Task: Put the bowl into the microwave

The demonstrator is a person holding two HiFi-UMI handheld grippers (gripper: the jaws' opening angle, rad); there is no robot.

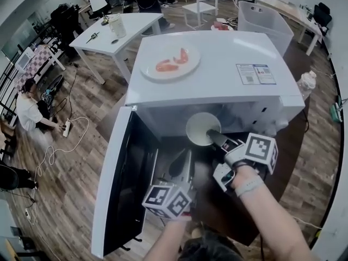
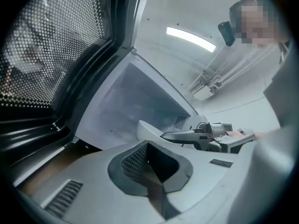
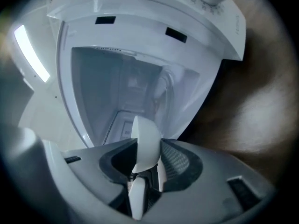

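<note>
A white bowl (image 1: 199,128) hangs tilted at the mouth of the white microwave (image 1: 217,86), whose door (image 1: 115,184) stands wide open to the left. My right gripper (image 1: 211,135) is shut on the bowl's rim. In the right gripper view the bowl (image 3: 145,141) stands edge-on between the jaws of the right gripper (image 3: 147,161), facing the empty cavity (image 3: 126,92). My left gripper (image 1: 180,159) sits lower, in front of the opening, shut with nothing in it. In the left gripper view its jaws (image 2: 149,164) meet, and the bowl (image 2: 148,129) and the right gripper (image 2: 201,135) show beyond.
On the microwave's top lie a plate with red food (image 1: 170,62) and a printed label (image 1: 255,73). The microwave stands on a dark round table (image 1: 296,162). Behind are a clear bin (image 1: 263,20) and a white table (image 1: 117,31). A person (image 1: 27,110) sits on the floor at left.
</note>
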